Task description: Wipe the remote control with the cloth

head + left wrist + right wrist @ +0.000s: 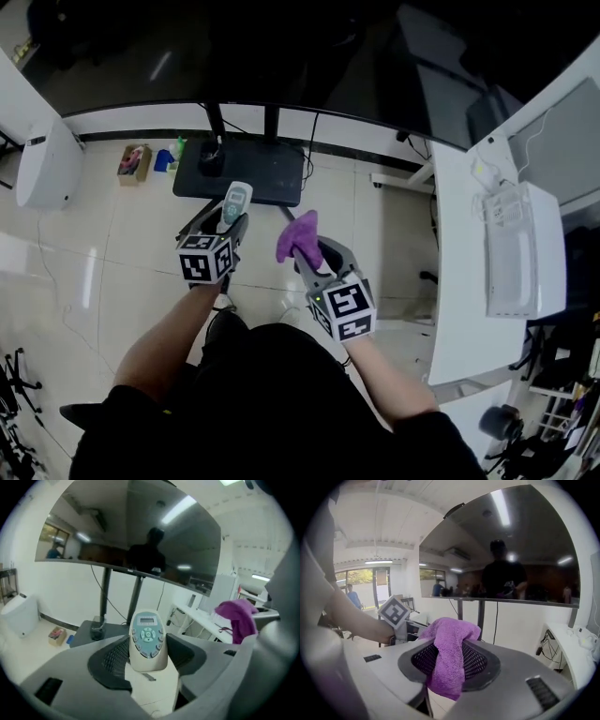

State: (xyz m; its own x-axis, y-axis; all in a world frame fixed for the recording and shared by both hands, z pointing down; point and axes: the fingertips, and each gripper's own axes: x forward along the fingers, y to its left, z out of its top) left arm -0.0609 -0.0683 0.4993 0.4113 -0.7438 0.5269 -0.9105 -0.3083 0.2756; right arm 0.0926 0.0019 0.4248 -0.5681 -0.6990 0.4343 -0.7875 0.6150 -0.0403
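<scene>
Head view: big dark screen on a black stand (281, 56) at the far side. Nearer, the left gripper (228, 223) clamps the white oval remote control with pale blue buttons (236, 201) upright. Just right of it, the right gripper (306, 261) pinches the fuzzy purple cloth (298, 236), not touching the remote.

- Screen (309, 47): large, dark, at 12 o'clock, standing on two black posts (272, 122).
- Base plate (258, 173): black, flat on the tiled floor (103, 244), under the posts.
- Carton (134, 161), blue item (164, 159), green bottle (180, 148): in a row on the floor at 10 o'clock, just beside the plate.
- White appliance (42, 169): rounded, at 9 o'clock.
- White table (464, 281): at 3 o'clock, bearing a white box (523, 253).
</scene>
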